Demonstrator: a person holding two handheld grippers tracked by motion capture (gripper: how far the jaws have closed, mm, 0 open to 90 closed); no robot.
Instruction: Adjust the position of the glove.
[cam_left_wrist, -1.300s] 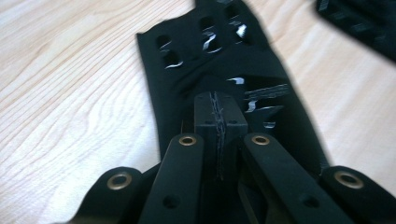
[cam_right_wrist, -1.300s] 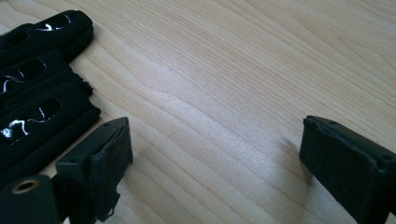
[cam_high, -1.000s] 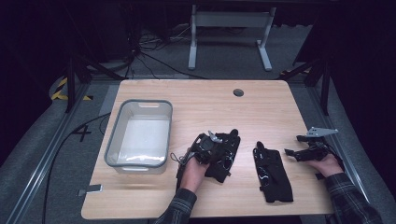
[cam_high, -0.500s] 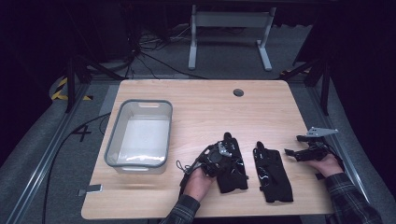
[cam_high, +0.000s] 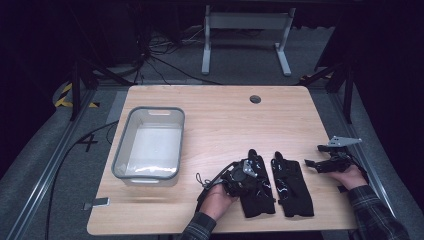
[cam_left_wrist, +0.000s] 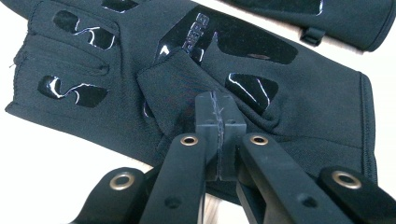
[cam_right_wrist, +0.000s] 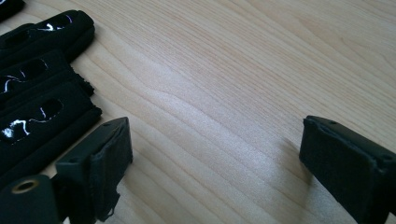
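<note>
Left gripper pinches the left glove's thumb; drag gently toward nine o'clock, keeping fabric flat.

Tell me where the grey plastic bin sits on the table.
In the high view the bin stands on the left half of the table, well left of the two black gloves near the front edge.

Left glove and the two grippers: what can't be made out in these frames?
- Left glove, high view: upper half hidden by the left gripper and hand.
- Left gripper view: whether the closed tips pinch glove fabric; they block the contact spot.
- Right glove, right gripper view: cut off by the left edge.
- Right gripper, high view: jaw gap too small.
</note>
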